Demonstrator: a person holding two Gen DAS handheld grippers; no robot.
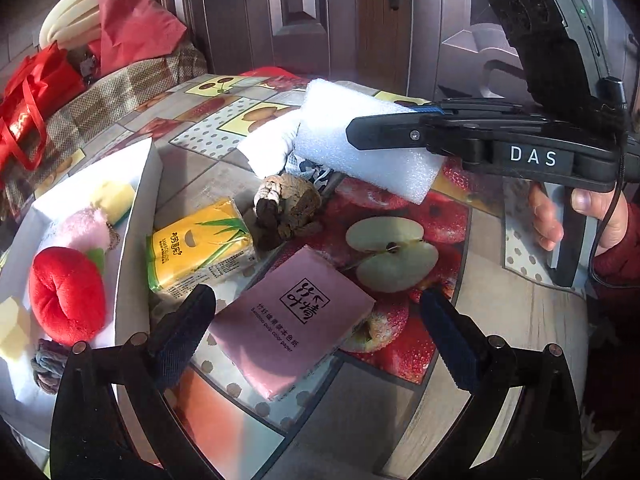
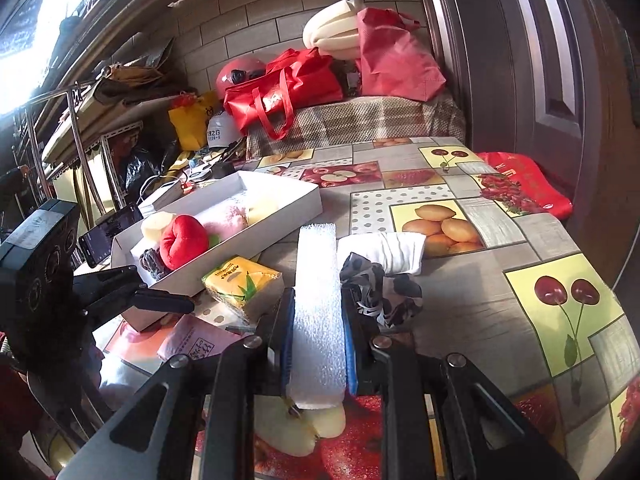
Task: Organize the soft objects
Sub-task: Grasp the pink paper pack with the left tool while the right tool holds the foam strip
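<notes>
Right tongs (image 2: 319, 344): clamped on white foam block (image 2: 318, 312), both pads pressing its long sides. Block held clear of table (image 2: 460, 304), upright between the pads in the right wrist view, far end reaching toward white box (image 2: 256, 232). In the left wrist view, same tongs (image 1: 360, 134) entering from the right, gripped at the handle by a hand (image 1: 576, 220) in a red sleeve, with the foam (image 1: 360, 148) hanging above the fruit-print table cover.

Left tongs (image 1: 318, 316): spread wide, nothing between the fingers (image 1: 184, 328). Poised over pink paper pack (image 1: 292, 320), apart from it.

On table, outside the box:
- Pink paper pack, flat, nearest the left tongs.
- Yellow tissue pack (image 1: 200, 248), just beside the box wall, near the pink pack.
- Brown knotted rope toy (image 1: 286, 210), beyond the tissue pack.
- White cloth (image 2: 384, 252), folded, beside the foam.
- Black-and-white patterned cloth (image 2: 380, 288), bunched, touching the white cloth.

Inside white box, at the left edge of table:
- Red plush fruit (image 1: 66, 292), near the middle.
- Pink fluffy item (image 1: 84, 228), behind the red plush.
- Yellow sponge (image 1: 114, 198), at the far end.
- Grey knotted rope (image 1: 48, 364), at the near end.
- Pale yellow foam piece (image 1: 12, 328), against the near left wall.

Behind table: plaid-covered bench (image 2: 360, 120) carrying red bags (image 2: 288, 84) and stacked cream foam (image 2: 332, 32); brown panelled door (image 2: 540, 60) to the right.
</notes>
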